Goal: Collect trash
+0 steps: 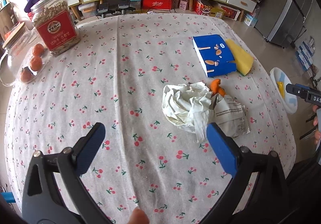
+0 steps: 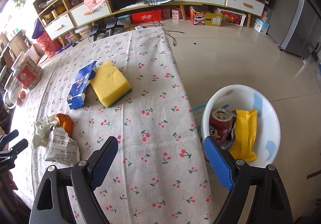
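Note:
A crumpled white tissue [image 1: 186, 103] lies on the cherry-print tablecloth with a printed wrapper [image 1: 232, 117] and a piece of orange peel [image 1: 217, 87] beside it. My left gripper [image 1: 154, 135] hovers open just in front of this pile, nothing between its fingers. In the right wrist view the same tissue [image 2: 41, 129], wrapper [image 2: 62, 147] and peel [image 2: 65, 121] lie at the left. My right gripper [image 2: 160, 147] stands open over the table's right edge. A white bin [image 2: 258, 95] on the floor holds a red can [image 2: 220, 125] and a yellow packet [image 2: 245, 131].
A blue box [image 1: 213, 54] and a yellow sponge [image 1: 241, 55] lie further back on the table [image 1: 140, 53]. At the far left stand a seed jar [image 1: 55, 25], a glass jar [image 1: 15, 51] and small oranges [image 1: 36, 62]. Shelves and a fridge line the room behind.

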